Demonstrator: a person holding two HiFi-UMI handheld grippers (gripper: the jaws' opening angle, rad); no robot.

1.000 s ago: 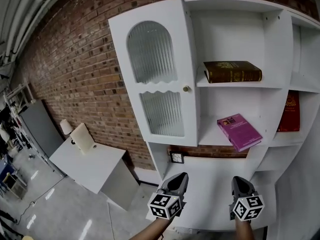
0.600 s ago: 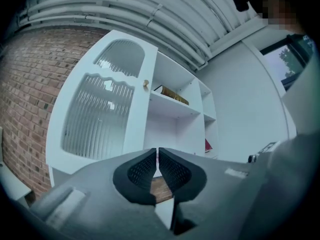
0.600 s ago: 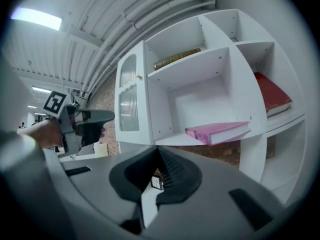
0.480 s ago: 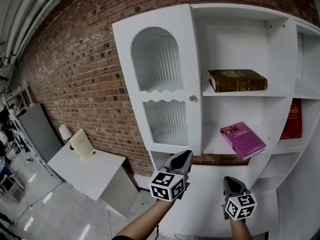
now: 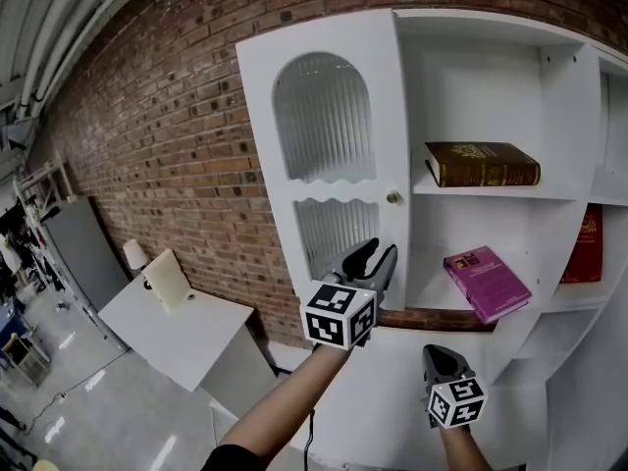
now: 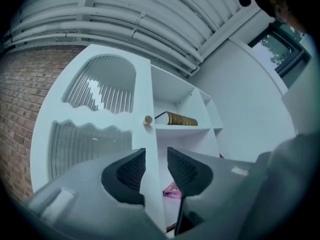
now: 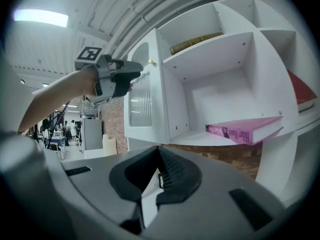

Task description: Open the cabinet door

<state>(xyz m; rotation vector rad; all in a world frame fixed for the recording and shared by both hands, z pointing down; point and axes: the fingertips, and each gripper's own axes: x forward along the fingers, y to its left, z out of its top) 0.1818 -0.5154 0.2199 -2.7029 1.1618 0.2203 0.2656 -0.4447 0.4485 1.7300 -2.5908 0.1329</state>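
My left hand-held gripper (image 5: 376,255) sits just below the small knob (image 5: 393,197) on the right edge of the cabinet door (image 5: 324,155), which looks shut. Its jaws are opening with nothing between them. I should bring it level with the knob, straddle it squarely and close firmly, then pull in an arc about hinges I take to be on the left. My right hand-held gripper (image 5: 439,359) hangs low, closed and empty.
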